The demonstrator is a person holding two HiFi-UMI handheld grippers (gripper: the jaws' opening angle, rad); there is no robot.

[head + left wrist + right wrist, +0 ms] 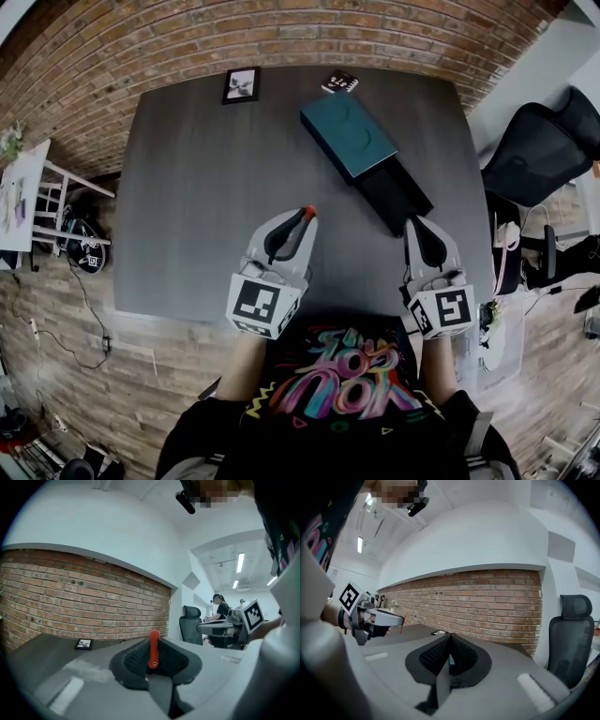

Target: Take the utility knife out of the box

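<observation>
Your left gripper (298, 225) is closed on the utility knife (153, 648); the jaws stand only slightly apart, with its red end upright between the pads; it is held above the near part of the dark grey table (187, 206), well apart from the box. Your right gripper (419, 227) has its jaws together and holds nothing. Just ahead of it lies the one box, a teal sleeve (349, 136) with a black tray (394, 195) sticking out toward you; the tray's near end is close to the right jaw tips. At the far edge you have one small picture frame (241, 84) and one small black card (339, 82); one black office chair (544, 150) stands to the right of the table.
</observation>
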